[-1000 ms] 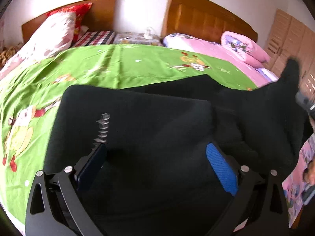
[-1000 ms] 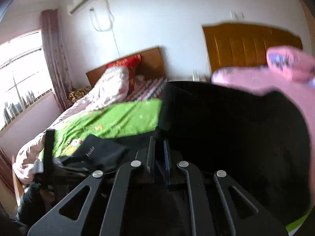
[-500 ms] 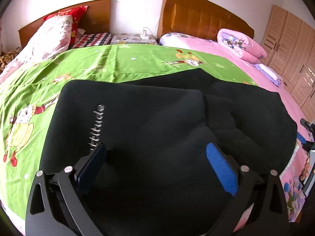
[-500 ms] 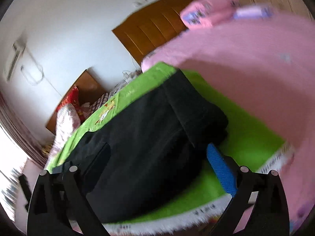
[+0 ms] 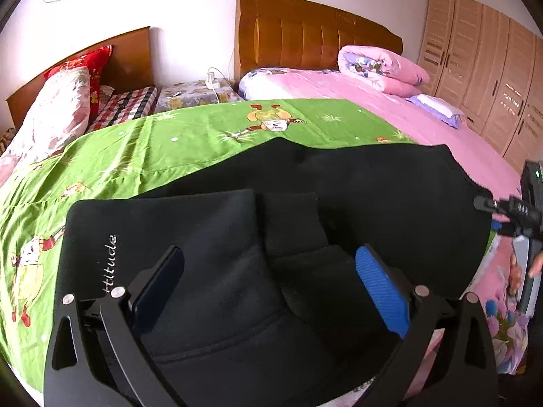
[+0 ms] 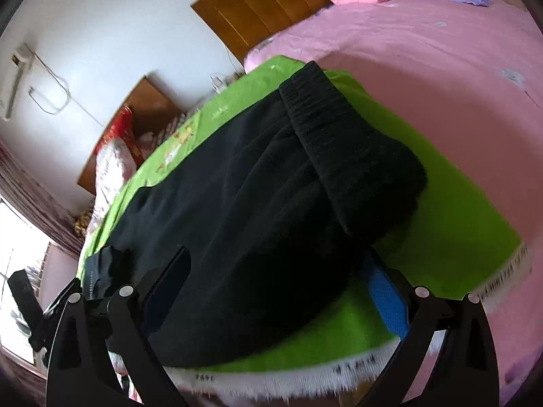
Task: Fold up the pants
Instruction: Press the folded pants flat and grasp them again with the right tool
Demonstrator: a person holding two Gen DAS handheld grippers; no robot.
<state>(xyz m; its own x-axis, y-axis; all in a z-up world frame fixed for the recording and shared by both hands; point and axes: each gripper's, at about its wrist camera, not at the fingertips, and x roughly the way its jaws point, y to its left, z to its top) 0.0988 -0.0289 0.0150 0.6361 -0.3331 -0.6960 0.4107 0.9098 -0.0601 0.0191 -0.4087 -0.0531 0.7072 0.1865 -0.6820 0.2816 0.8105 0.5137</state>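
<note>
Nearest to each camera are the two tools. The left gripper has its fingers spread wide and grasps nothing; it hovers over the near edge of the black pants. The right gripper is also released, its fingers wide apart, at the near edge of the pants on the waistband side, and nothing is pinched between them.

The pants lie on the green blanket, which is spread on the bed. One fold looks already done: a layer with white lettering lies on top of the wider part, and the ribbed waistband lies at the far right end in the right view. So the step in hand seems to be the pause between two folds. The next move probably calls for both grippers to go down, pinch the near edge through all layers, and carry it over evenly, because the thick fabric can slip or bunch.

Further away, the pink sheet covers the rest of the bed, with folded pink quilts near the wooden headboard. A second bed with a floral pillow stands to the left, and a light wooden wardrobe stands at the far right.
</note>
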